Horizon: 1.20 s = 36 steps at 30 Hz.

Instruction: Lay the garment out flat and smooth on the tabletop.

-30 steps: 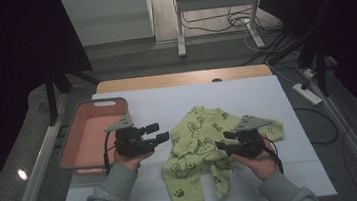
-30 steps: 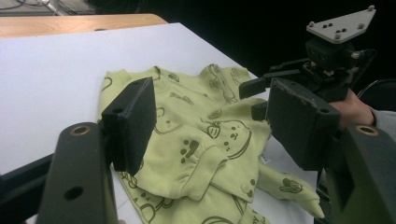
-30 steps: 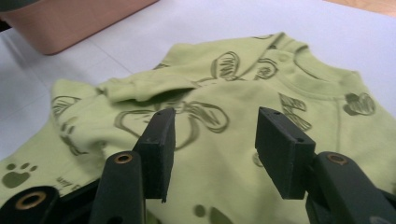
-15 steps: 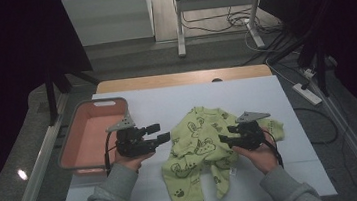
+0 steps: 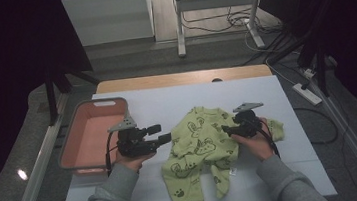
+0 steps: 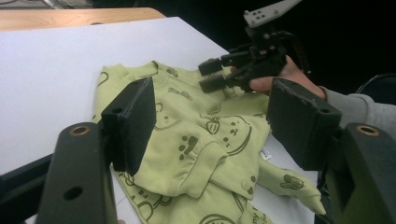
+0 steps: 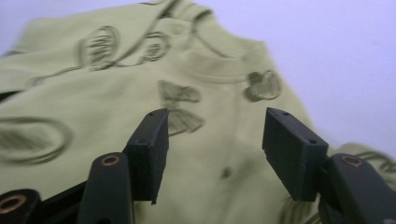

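The green baby romper [image 5: 199, 151], printed with dark cartoon animals, lies spread flat on the white bench [image 5: 167, 104], its neck toward the far edge and its legs trailing toward the person. A salmon-pink tray [image 5: 94, 134] sits at the left side of the bench, apart from the garment. The left gripper [image 5: 163, 138] hovers just beside the romper's left edge, its fingers [image 6: 133, 119] spread apart with nothing pinched between them; in the left gripper view the folded sleeve lies below them. The right gripper [image 5: 226, 129] sits over the romper's right shoulder area, its fingers [image 7: 149, 144] having just been opening; they stand apart above the cloth near the collar, and no fabric is clamped between them.
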### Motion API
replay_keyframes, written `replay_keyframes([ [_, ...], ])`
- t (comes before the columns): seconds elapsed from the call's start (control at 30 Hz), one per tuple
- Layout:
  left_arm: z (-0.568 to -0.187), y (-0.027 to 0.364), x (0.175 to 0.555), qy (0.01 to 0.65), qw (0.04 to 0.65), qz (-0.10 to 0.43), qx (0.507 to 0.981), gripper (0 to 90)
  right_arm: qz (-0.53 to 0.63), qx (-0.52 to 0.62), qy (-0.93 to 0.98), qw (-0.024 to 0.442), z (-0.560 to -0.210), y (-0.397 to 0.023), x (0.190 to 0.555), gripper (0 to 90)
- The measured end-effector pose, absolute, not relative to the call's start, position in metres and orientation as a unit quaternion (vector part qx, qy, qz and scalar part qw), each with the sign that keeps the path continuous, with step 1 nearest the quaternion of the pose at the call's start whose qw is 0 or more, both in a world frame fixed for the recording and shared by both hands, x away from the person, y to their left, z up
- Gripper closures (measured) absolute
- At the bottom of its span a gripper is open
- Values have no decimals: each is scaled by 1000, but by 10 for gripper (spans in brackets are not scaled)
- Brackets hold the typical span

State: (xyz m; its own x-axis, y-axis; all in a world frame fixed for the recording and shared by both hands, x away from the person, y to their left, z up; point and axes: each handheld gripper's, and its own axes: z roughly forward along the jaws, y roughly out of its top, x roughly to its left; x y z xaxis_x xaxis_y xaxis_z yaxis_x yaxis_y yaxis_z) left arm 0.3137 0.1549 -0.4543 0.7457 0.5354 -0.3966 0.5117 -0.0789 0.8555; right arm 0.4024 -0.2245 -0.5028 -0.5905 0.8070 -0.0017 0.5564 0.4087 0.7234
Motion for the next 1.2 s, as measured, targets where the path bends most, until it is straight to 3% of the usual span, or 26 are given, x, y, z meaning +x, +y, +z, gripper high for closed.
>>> replay_keyframes([
  [0.43,-455,155,314,355,577,10,735,327,317,457,809,192,-512,-245,436,372],
  [0.63,-455,154,314,355,577,10,736,327,306,462,812,182,-518,-249,440,405],
  [0.73,-455,155,314,355,577,10,736,326,305,457,816,180,-517,-248,439,500],
  [0.9,-454,154,313,354,577,11,736,326,310,437,829,161,-515,-243,435,812],
  [0.97,-454,154,313,353,576,12,737,326,305,429,834,164,-514,-240,433,852],
  [1.2,-455,155,314,356,575,13,736,326,317,432,824,185,-510,-244,437,863],
])
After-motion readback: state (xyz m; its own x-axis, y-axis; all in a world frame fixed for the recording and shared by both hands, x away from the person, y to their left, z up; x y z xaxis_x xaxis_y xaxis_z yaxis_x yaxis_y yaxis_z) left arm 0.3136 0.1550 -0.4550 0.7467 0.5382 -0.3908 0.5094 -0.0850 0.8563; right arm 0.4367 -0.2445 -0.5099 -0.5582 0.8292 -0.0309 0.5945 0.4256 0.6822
